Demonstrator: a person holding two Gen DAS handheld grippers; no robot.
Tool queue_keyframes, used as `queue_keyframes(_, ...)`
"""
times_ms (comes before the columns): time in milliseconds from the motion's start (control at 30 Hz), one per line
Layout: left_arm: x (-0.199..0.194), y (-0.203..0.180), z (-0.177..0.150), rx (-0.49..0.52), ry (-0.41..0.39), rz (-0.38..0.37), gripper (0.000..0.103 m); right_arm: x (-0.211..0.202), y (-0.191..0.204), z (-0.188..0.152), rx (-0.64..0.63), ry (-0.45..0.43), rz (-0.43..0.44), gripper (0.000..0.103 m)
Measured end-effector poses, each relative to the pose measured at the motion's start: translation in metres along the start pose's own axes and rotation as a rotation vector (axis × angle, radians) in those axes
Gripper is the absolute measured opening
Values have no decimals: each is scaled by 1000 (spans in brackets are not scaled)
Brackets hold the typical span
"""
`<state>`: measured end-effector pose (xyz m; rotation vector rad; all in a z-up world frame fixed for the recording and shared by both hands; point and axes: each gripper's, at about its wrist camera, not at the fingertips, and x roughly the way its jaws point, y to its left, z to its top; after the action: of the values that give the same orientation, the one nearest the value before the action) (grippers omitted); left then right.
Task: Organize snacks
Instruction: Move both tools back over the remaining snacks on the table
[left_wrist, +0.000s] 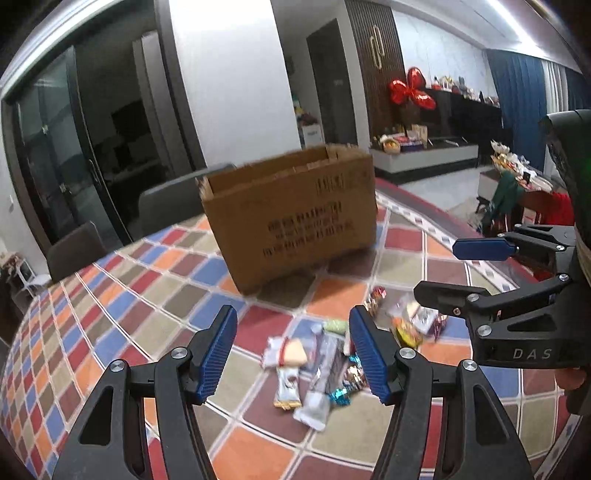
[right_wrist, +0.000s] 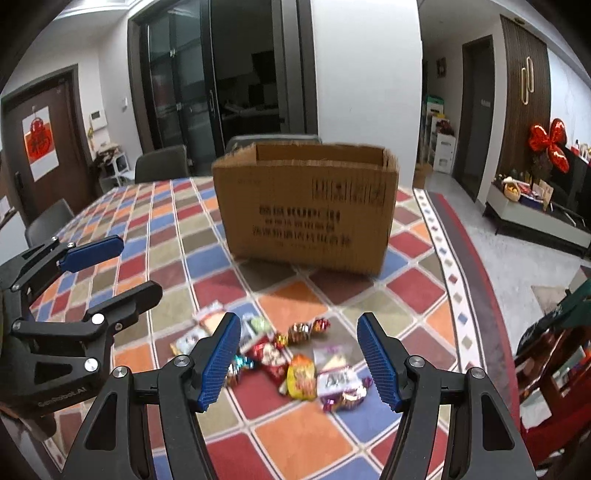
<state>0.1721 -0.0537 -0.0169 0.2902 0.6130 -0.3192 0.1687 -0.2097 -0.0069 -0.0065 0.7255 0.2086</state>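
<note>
Both grippers hang with their blue ribbed pads apart and nothing gripped. The left gripper (left_wrist: 293, 354) frames the near side of a scattered pile of snacks (left_wrist: 332, 365) on the table — a white wrapped bar (left_wrist: 286, 384) and a pale packet showing a slice of cake (left_wrist: 291, 352) lie in the gap between its pads, lower down on the cloth and not touched. The right gripper (right_wrist: 299, 356) stands over the same pile from the other side; between its pads lie a yellow-orange packet (right_wrist: 302, 376), a red packet (right_wrist: 271, 356) and a few foil-wrapped candies (right_wrist: 306, 328), again below the fingers and clear of them. Each gripper shows in the other's view, side by side and apart.

Beyond the snacks, farther along the table, stands an open cardboard box (right_wrist: 308, 210) with dark print on its near face — upright, flaps open, well apart from the pile. Its inside cannot be seen from either view.

Everything rests on a tablecloth (right_wrist: 295, 443) of coloured diamonds in red, orange, blue and olive. Grey chairs (right_wrist: 162, 162) stand at the far edge of the table.
</note>
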Motion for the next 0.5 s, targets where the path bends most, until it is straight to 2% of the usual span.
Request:
queue_keyframes(200,26,1,-16,-7,102,-35,60,22,1,-20,-7,94,-3,66)
queue_keyframes(400,47,1,-30,-18,170,-70,57,36,-1,-31,-1,146,-2,65)
queue_keyframes(500,58,2,-33,-36,208,-96,54,45,-4,-34,18,183,11,58)
